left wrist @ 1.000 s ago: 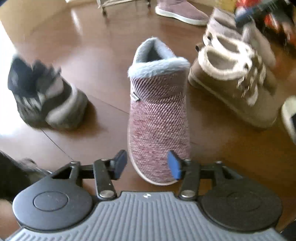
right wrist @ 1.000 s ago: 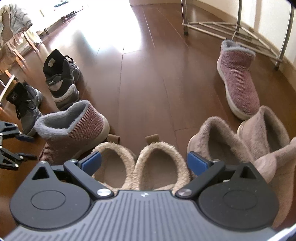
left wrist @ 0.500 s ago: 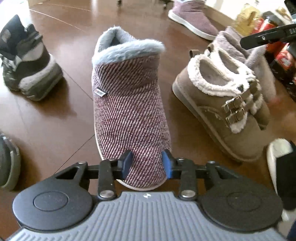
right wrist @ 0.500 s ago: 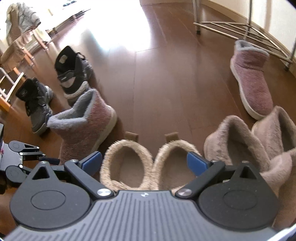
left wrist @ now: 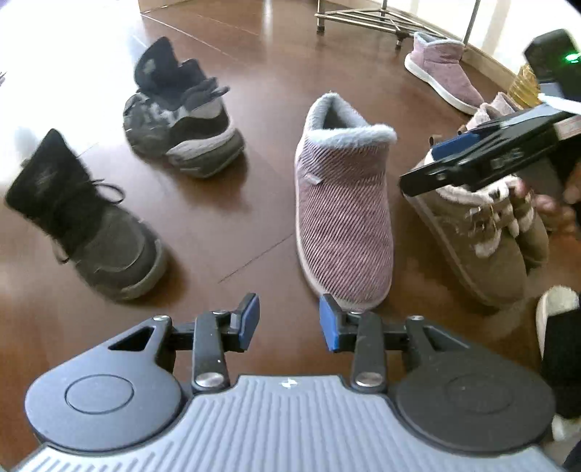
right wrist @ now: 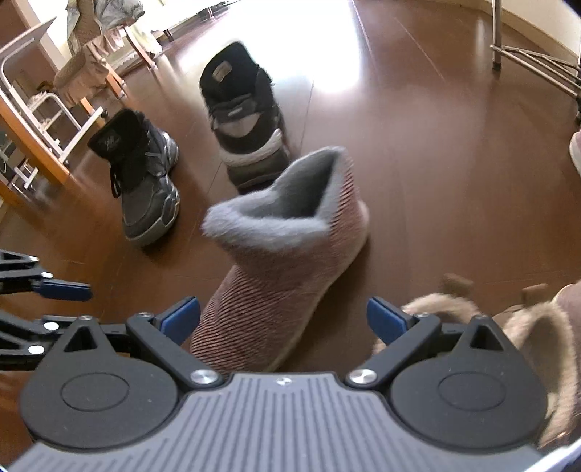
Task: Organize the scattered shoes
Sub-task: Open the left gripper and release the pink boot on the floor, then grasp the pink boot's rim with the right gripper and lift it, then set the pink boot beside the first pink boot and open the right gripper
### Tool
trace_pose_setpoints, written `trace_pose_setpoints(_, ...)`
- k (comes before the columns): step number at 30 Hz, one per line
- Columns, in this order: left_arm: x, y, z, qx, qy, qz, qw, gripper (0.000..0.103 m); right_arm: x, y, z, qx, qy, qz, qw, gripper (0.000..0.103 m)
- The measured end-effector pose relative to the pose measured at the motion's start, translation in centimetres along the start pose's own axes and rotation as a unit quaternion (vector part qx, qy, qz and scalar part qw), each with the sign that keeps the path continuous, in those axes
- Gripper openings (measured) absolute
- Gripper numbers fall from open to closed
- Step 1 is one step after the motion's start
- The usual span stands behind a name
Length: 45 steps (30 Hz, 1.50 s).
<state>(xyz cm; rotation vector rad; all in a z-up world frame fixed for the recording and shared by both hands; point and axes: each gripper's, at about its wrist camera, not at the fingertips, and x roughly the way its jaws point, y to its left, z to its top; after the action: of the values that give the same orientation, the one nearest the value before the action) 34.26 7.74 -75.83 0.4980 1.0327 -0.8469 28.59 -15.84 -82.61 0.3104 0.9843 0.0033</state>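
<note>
Bare brown wood floor [left wrist: 254, 90] lies open beyond the pink ribbed grey-fleece-lined slipper boot [left wrist: 345, 214], which stands between black sneakers and tan buckled boots, while the left gripper [left wrist: 289, 319], slightly parted after reopening, and the wide-open right gripper [right wrist: 283, 319] both hold nothing.

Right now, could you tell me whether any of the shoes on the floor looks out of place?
Yes. The striped pink boot stands by the tan buckle boots, while its mate lies far off near the metal rack. The two black sneakers also point different ways, apart from each other.
</note>
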Motion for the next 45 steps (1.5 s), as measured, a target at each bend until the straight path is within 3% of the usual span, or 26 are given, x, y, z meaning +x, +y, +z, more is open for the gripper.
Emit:
trace_pose_setpoints(7,-2.6,0.1,-0.9,0.02,-0.021,-0.014,0.9995,0.044,2.1,1.7,0.6,0.04,-0.023,-0.031,0.998,0.098)
trace_pose_setpoints(11,-2.7,0.4,-1.1,0.018,-0.022,-0.017,0.9994,0.044,4.6,3.1,0.8,0.061,-0.041,-0.104,0.992,0.098)
trace_pose_setpoints(12,-2.7,0.4,-1.1,0.018,-0.022,-0.017,0.9994,0.044,5.4,3.5,0.8,0.056,-0.056,-0.123,0.989,0.092)
trace_pose_setpoints(13,-2.6,0.7,-1.1,0.01,-0.024,-0.018,0.9995,0.044,6.0,3.7,0.8,0.049,-0.066,-0.129,0.988,0.062)
trace_pose_setpoints(14,-2.6,0.6,-1.1,0.009,-0.025,-0.017,0.9995,0.044,6.5,3.8,0.8,0.043,-0.074,-0.13,0.988,0.061)
trace_pose_setpoints(16,-2.5,0.7,-1.1,0.001,-0.025,-0.014,0.9996,0.044,7.0,4.0,0.8,0.015,-0.089,-0.123,0.988,0.043)
trace_pose_setpoints(18,-2.4,0.5,-0.9,0.005,-0.025,-0.012,0.9996,0.044,6.9,3.2,1.6,0.011,-0.082,-0.1,0.992,0.039)
trace_pose_setpoints(25,-2.0,-0.7,1.3,0.044,-0.024,0.006,0.9987,0.046,3.8,-1.4,7.3,-0.038,-0.106,-0.025,0.993,0.036)
trace_pose_setpoints(30,-1.5,-2.2,5.3,0.091,-0.038,0.011,0.995,0.05,-1.4,-8.0,11.9,-0.158,-0.135,-0.044,0.977,0.038)
trace_pose_setpoints(34,0.1,-4.5,9.9,0.109,-0.063,0.011,0.992,0.05,-3.1,-15.3,13.1,-0.202,-0.113,-0.089,0.969,0.04)
trace_pose_setpoints(37,1.7,-5.5,12.1,0.112,-0.051,0.019,0.9922,0.05,-4.0,-20.6,13.8,-0.226,-0.094,-0.119,0.962,0.04)
trace_pose_setpoints(41,3.9,-7.4,15.0,0.12,-0.035,0.033,0.9916,0.05,-3.2,-26.9,13.6,-0.215,-0.061,-0.118,0.968,0.04)
trace_pose_setpoints(45,4.8,-8.4,16.4,0.117,-0.022,0.037,0.9922,0.051,-1.6,-31.1,11.9,-0.2,-0.021,-0.083,0.976,0.04)
